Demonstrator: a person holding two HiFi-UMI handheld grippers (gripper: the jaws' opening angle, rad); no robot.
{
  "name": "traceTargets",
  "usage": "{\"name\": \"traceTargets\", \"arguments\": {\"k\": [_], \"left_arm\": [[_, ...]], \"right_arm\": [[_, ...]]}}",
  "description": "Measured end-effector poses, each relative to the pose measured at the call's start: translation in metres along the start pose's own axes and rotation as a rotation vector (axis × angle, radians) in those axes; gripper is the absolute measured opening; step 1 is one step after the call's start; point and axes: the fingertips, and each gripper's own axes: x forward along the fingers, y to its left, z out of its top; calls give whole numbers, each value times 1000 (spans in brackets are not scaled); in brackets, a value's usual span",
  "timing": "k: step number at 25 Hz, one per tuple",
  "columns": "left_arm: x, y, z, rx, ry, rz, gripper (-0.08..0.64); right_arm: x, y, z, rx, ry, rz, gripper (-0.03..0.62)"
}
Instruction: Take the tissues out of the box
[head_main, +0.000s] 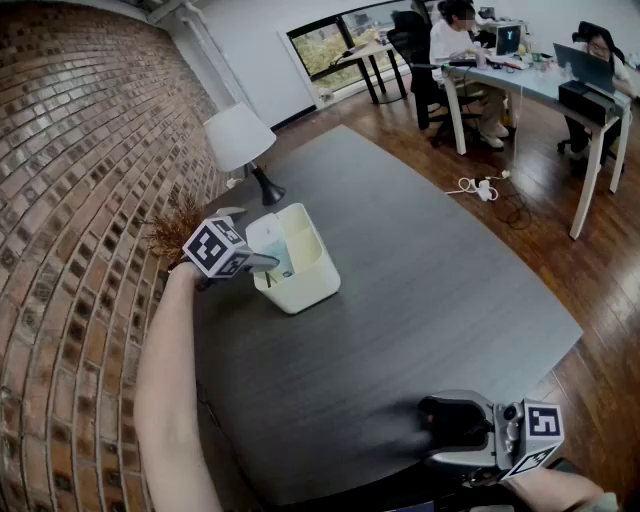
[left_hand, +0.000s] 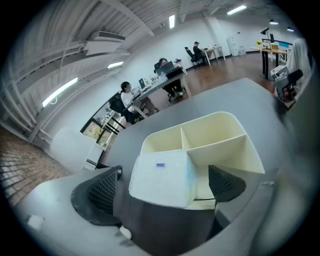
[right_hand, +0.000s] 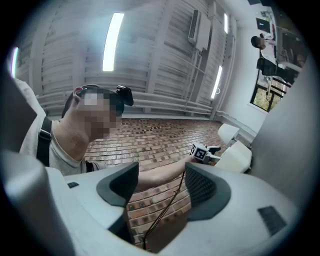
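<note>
We are looking at a cream plastic box with inner dividers (head_main: 312, 282) (left_hand: 227, 146), which is standing upright and open-topped on the dark grey surface (head_main: 430, 290), near its brick-wall edge. A white soft pack of tissues with a small blue label (head_main: 268, 244) (left_hand: 163, 176) is sitting in the end of the box, sticking up above the rim. It is lying between the spread jaws of the left tool (left_hand: 165, 184), touching neither pad.

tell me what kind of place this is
Most likely an open-plan office or studio. People sit at white desks with laptops in the background, on a wood floor, and a brick wall runs beside the dark table with its table lamp.
</note>
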Motion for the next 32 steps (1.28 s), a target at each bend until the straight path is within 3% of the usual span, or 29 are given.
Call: {"name": "traceTargets", "arguments": {"k": [4, 7, 9, 11, 17, 21, 23, 25, 29, 32], "left_arm": [[26, 8, -9, 20, 99, -40, 571], [44, 1, -25, 82, 211, -101, 594], [52, -4, -27, 107, 238, -124, 590], [54, -4, -26, 121, 238, -107, 539], [36, 3, -17, 111, 210, -49, 525], [-3, 25, -1, 112, 156, 44, 523], [-38, 34, 13, 109, 83, 116, 522], [-83, 36, 28, 71, -62, 196, 520], [-186, -7, 35, -130, -463, 286, 520], [-244, -76, 31, -315, -769, 251, 520]], "right_arm": [[1, 1, 0, 10, -3, 3, 299], [0, -2, 3, 20, -14, 11, 295], [0, -4, 5, 22, -24, 8, 293], [-2, -6, 8, 27, -30, 7, 291], [-2, -6, 6, 20, -25, 9, 285], [0, -3, 0, 11, -9, 7, 284], [1, -3, -4, 13, -1, -1, 284], [2, -4, -5, 14, 11, -11, 284], [4, -4, -7, 18, 33, -9, 284], [3, -1, -12, 10, 56, -6, 282]]}}
